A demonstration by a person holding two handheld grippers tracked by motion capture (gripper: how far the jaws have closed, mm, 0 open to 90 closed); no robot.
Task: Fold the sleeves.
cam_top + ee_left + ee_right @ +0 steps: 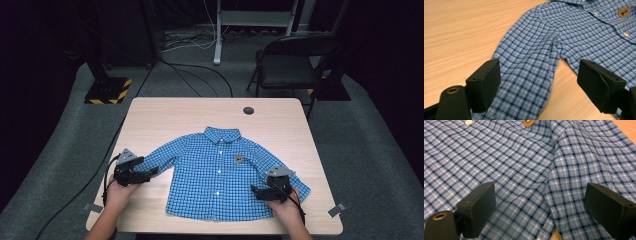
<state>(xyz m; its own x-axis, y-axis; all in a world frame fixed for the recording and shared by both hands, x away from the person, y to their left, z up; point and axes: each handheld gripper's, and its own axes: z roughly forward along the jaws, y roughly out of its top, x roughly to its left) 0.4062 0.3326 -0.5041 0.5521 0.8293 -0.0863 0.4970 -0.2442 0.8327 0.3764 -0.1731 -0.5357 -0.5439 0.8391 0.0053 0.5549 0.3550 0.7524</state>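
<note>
Your left gripper (148, 173) sits near the desk's (150, 112) left edge, toward the near side, and your right gripper (256, 192) sits near the right edge, closer still to the near edge. Both have jaws spread wide and hold nothing. In the left gripper view the jaws stand on either side of the shirt's (220, 172) sleeve (529, 75), above the cloth, pads clear of it. In the right gripper view the jaws stand wide over the seam where the other sleeve (589, 170) meets the body. The shirt lies flat, front up and buttoned, across the middle of the desk, hem toward the near edge, collar (222, 134) toward the far edge, with a small badge (239, 159) on the chest. A dark round hole (248, 110) lies by the far edge.
</note>
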